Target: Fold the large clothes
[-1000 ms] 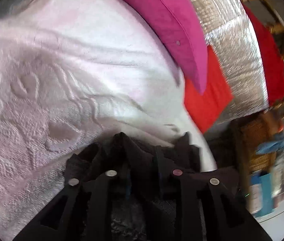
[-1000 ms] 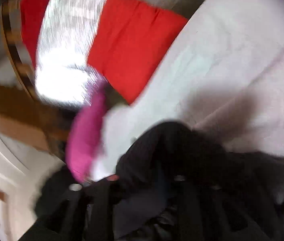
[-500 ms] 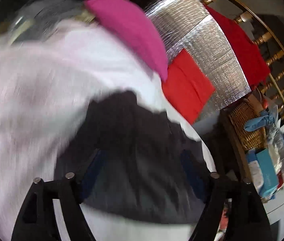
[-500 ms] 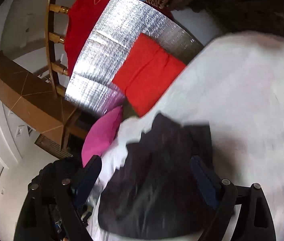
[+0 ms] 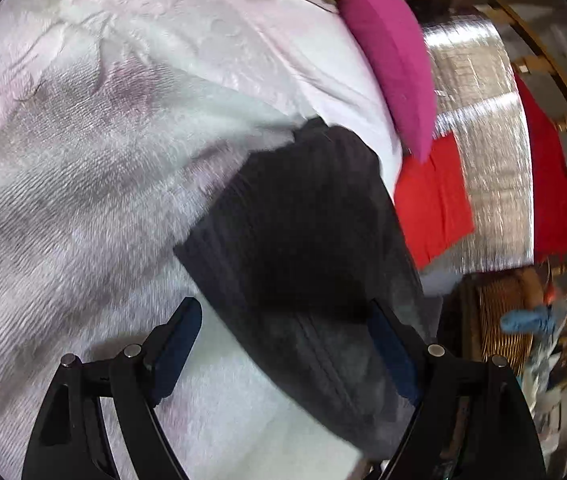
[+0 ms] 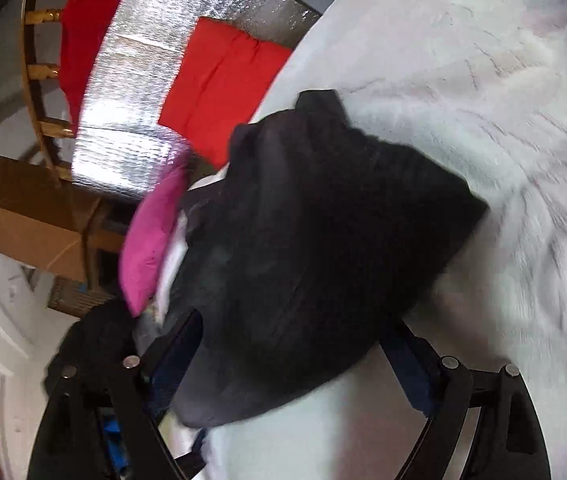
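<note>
Item: dark garment (image 5: pixel 307 216), soft, light, limp, beside pink pillow (image 5: pixel 391 52); my hand-held grippers (image 5: pixel 283 344) (image 6: pixel 295 344) both spread, empty; best pinched at corners.

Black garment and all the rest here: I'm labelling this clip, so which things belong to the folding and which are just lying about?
Belongs to the job:
black garment
left gripper, open
right gripper, open
white bedspread beneath

Just lying about:
pink pillow
red cushion
silver foil panel
wicker basket

one black garment (image 5: pixel 303 216), one pink pillow (image 5: pixel 391 52), two claws
</note>
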`<state>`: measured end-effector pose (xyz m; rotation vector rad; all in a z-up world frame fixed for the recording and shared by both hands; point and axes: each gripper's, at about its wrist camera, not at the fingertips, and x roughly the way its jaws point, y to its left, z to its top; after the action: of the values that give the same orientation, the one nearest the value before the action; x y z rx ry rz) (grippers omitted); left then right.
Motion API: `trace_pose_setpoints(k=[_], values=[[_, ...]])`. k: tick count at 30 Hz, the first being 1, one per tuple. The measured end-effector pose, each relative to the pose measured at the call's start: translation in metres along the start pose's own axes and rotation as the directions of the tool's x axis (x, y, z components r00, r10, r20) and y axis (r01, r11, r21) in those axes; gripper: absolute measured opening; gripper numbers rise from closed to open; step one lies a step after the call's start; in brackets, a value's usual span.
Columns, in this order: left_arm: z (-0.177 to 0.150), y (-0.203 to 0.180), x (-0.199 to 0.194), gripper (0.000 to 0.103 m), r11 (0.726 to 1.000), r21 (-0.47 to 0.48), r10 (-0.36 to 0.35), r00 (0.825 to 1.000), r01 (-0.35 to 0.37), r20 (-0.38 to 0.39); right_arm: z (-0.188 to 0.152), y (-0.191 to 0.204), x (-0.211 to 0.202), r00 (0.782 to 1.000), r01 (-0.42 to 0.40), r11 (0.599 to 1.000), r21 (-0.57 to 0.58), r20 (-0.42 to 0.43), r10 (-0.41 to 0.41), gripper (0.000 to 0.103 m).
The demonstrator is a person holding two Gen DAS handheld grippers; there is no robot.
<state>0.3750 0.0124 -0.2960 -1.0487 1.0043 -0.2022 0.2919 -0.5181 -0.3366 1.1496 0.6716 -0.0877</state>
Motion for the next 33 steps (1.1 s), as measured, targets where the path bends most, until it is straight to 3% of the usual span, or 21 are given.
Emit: trace_pose_setpoints(k=[3,6,8,9,12,13,16,26,33], values=[[0.004,-0.005,0.006,0.087,1.0,0.001,-0.012,0.999,0.012,0.036,0.01,-0.004,0.011,0.998,-0.037,0.998,0.044,0.059,0.034,0.082],[0.008,-0.007,0.006,0.089,0.999,-0.026,-0.037,0.996,0.039,0.076,0.017,0.005,0.02,0.995,-0.041,0.999,-0.016,0.095,0.042,0.076],[0.01,-0.008,0.008,0.086,0.998,-0.028,-0.049,0.994,0.052,0.1,0.02,0.003,0.032,0.995,0.018,0.998,-0.054,0.101,-0.012,0.053],[0.01,-0.007,0.008,0.068,0.998,-0.031,-0.045,0.992,0.049,0.118,0.021,0.001,0.034,0.994,0.037,0.997,-0.067,0.105,-0.029,0.048],[0.009,-0.005,0.012,0.048,0.999,-0.016,-0.045,0.991,0.047,0.127,0.021,0.01,0.032,0.993,0.057,0.992,-0.113,0.113,-0.044,0.039],[0.007,-0.007,0.009,0.042,0.999,-0.006,-0.043,0.99,0.045,0.132,0.02,0.015,0.029,0.991,0.067,0.988,-0.141,0.121,-0.05,0.037],[0.0,-0.02,-0.006,0.035,0.998,0.052,-0.044,0.986,0.036,0.158,0.014,0.025,0.022,0.99,0.073,0.984,-0.165,0.131,-0.052,0.034],[-0.042,-0.003,-0.073,0.033,0.989,0.146,0.001,0.996,-0.013,0.087,-0.019,0.014,-0.041,0.994,0.104,0.973,-0.206,0.037,-0.098,0.034],[-0.086,0.044,-0.117,0.034,0.993,0.118,0.013,0.997,-0.022,0.077,-0.07,-0.019,-0.091,0.995,0.096,0.978,-0.183,-0.005,-0.099,0.034]])
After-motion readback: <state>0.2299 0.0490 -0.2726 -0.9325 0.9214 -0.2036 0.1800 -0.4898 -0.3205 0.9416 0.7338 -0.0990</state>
